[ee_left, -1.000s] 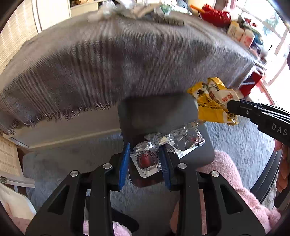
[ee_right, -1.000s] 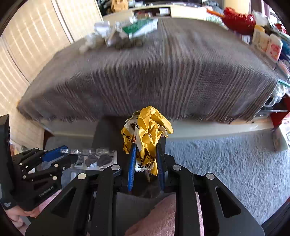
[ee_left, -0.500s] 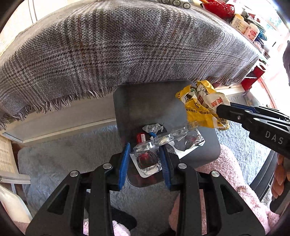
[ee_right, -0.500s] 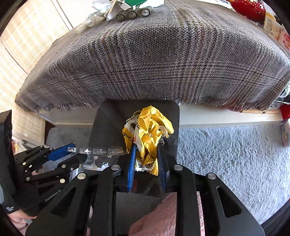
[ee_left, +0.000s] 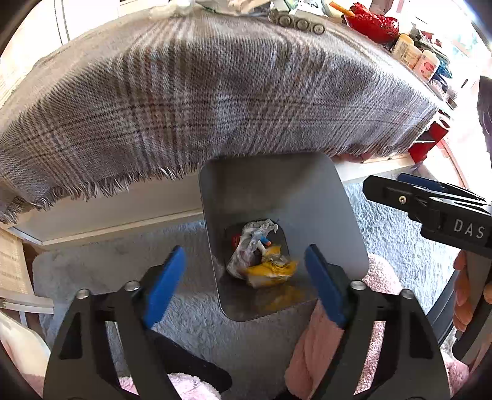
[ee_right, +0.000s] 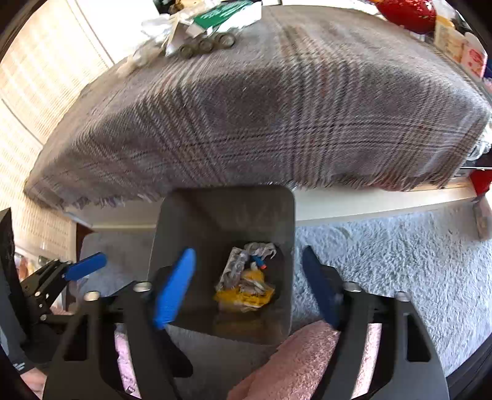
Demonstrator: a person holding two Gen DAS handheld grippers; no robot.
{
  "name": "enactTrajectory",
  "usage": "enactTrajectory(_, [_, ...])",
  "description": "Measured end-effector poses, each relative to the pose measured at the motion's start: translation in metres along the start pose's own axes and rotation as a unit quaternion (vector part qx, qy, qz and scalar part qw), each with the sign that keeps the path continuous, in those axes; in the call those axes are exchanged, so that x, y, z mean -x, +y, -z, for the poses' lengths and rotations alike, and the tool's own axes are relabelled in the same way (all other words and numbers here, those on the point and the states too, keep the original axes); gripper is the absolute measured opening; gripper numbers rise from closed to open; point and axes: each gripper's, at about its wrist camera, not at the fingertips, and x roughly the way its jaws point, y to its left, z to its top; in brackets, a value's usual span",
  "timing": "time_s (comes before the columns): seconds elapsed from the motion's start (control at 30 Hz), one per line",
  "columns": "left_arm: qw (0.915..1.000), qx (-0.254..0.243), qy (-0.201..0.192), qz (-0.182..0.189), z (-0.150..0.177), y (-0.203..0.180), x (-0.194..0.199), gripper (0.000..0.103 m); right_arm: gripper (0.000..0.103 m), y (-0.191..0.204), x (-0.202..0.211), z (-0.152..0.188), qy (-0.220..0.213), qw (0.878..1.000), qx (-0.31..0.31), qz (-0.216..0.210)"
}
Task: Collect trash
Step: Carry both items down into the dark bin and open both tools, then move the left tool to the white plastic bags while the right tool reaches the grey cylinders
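Now both grippers hang over the grey bin [ee_left: 276,190], which stands on the pale rug [ee_right: 399,261] against the near edge of the low table [ee_right: 369,203] draped with a plaid cloth [ee_left: 215,92]. The left gripper [ee_left: 246,277] is spreading its jaws with nothing between them; the right gripper [ee_right: 249,283] is doing the same, also empty. The yellow wrapper [ee_left: 270,270] and the clear blister pack [ee_left: 246,246] lie at the bottom of the bin with other scraps, so this drop looks finished.

To do the step well, I would let the jaws finish widening while both grippers stay over the bin's mouth, and check that no foil clings to the blue pads [ee_left: 163,283] before lifting away. More litter [ee_right: 196,27] sits at the far edge of the cloth, left of middle, beside a row of small round things [ee_right: 206,44]. Lifting straight up should clear the bin's rim and the cloth's fringe before reaching across.
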Motion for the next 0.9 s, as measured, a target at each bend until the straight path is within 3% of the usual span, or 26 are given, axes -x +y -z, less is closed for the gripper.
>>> enactTrajectory(0.07, [1.0,-0.002,-0.005,-0.003,-0.002,-0.001,0.006,0.086,0.096,-0.003,0.005,-0.002,-0.007,1.0,-0.004,0.006])
enactTrajectory(0.2, [0.9997,-0.002,-0.019,-0.013,-0.007,0.0,0.02,0.095,0.099,-0.009,0.013,-0.009,-0.019,1.0,-0.009,0.018])
enactTrajectory(0.63, [0.9975,0.011,-0.058,-0.04,-0.041,0.023,0.052,0.095,0.1,-0.008,0.062,-0.062,-0.1,0.995,-0.006,0.006])
enactTrajectory(0.9, [0.9955,0.02,-0.074,-0.056,-0.071,0.04,0.054,0.095,0.099,0.004,0.054,-0.099,-0.118,0.993,0.01,0.003])
